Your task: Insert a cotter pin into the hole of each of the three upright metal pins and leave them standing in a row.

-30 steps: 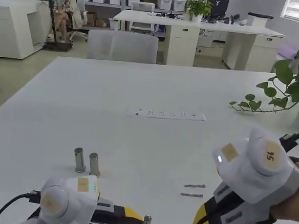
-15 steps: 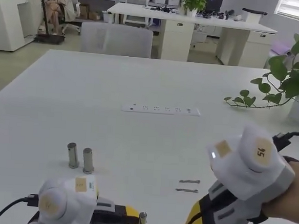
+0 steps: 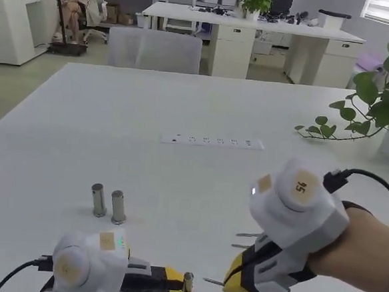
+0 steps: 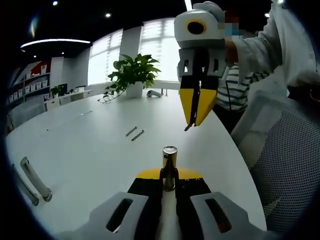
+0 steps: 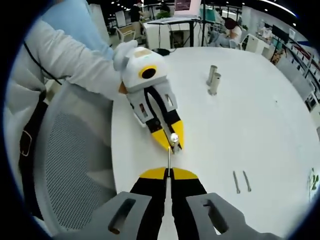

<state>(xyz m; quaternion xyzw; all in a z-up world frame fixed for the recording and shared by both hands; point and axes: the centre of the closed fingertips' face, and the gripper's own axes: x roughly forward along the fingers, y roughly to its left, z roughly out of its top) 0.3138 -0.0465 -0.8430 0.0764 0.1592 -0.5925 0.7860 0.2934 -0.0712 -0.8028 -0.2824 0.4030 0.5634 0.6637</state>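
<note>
one cotter pin [image 5: 169,159] poised beside the held metal pin [image 4: 169,158]
left gripper [image 4: 169,176] clamps the upright metal pin at the desk's [image 3: 184,105] near edge; right gripper [image 5: 168,176] pinches the cotter pin, tip just short of it. best to level the tip with the hole, then push straight.

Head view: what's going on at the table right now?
The left gripper is shut on one metal pin, held upright near the front edge of the table. The right gripper is shut on a cotter pin, its tip aimed at that pin but not yet in. Two more pins stand side by side; two spare cotter pins lie nearby.
</note>
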